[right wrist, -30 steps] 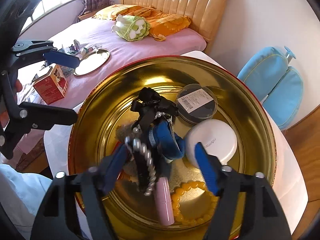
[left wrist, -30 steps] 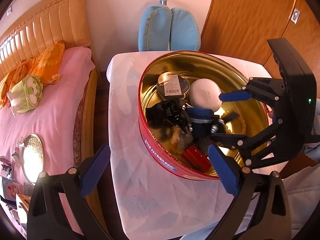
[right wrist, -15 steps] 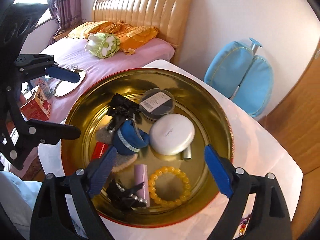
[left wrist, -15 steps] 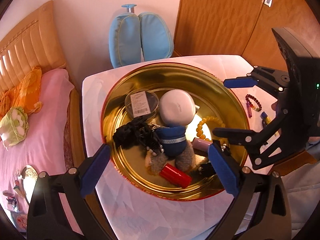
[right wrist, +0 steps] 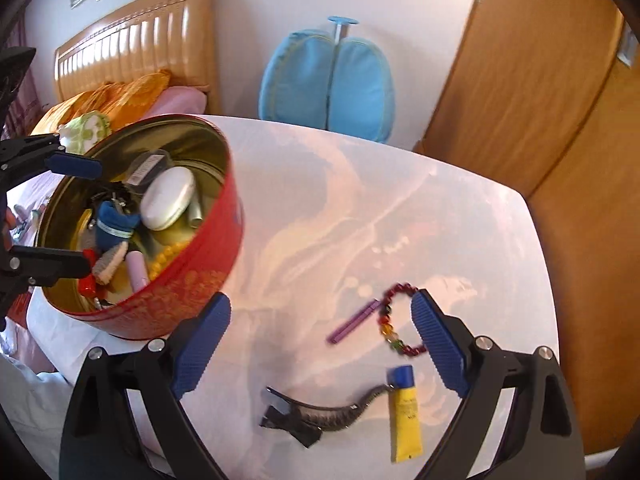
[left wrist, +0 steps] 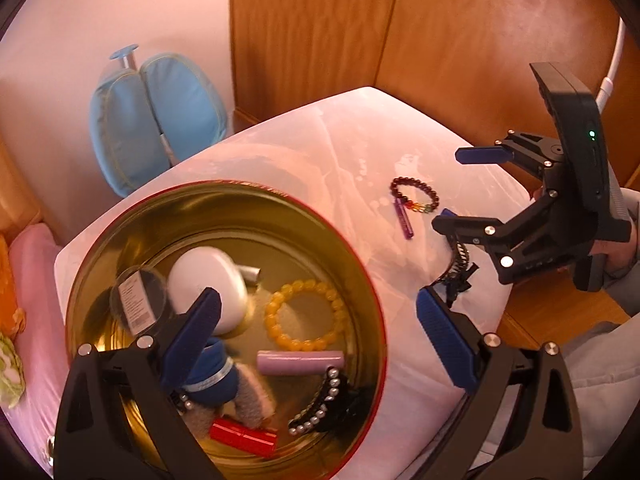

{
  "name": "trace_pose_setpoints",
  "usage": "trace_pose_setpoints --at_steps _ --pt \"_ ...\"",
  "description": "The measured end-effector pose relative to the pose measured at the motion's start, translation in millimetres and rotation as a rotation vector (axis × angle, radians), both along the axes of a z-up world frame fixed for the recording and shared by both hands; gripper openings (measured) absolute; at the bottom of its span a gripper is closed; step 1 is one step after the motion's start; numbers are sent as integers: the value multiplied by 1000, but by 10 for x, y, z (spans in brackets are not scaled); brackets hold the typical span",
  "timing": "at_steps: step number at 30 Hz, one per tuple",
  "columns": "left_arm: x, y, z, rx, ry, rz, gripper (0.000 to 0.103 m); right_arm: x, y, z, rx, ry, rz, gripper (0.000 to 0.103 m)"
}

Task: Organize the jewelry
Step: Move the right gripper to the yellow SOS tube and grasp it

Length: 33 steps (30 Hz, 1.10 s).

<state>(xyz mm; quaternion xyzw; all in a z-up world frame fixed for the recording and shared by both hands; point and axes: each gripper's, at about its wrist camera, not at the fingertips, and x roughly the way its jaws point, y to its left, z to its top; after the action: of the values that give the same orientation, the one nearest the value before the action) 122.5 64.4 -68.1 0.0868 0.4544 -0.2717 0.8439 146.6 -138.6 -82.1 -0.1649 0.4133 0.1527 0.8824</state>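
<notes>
White table with tin, bracelet, hair clip, tube.

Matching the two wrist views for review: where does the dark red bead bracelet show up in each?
Left wrist view: dark red bead bracelet on the white table, right of the round tin.
Right wrist view: bracelet lower right, by the right finger.
Shared landmark: purple stick lying beside it.

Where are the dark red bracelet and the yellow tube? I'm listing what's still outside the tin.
dark red bracelet [right wrist: 401,322], right wrist view, on its coloured beads.
yellow tube [right wrist: 407,424], right wrist view, on its yellow body.
</notes>
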Motion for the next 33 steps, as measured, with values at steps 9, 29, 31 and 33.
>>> trace_pose_setpoints --at_steps 9,29,31,33 --pt "36 -756 -58 -14 7 -207 95 -55 -743 -304 -33 69 -208 93" --pt "165 -1308 -394 27 115 -250 95 67 -967 -914 -88 168 -139 66" --pt "182 -1334 -415 32 120 -250 95 66 -957 -914 -73 175 -114 53" --pt "186 -1353 -426 35 122 -250 95 57 -956 -908 -54 187 -98 29"
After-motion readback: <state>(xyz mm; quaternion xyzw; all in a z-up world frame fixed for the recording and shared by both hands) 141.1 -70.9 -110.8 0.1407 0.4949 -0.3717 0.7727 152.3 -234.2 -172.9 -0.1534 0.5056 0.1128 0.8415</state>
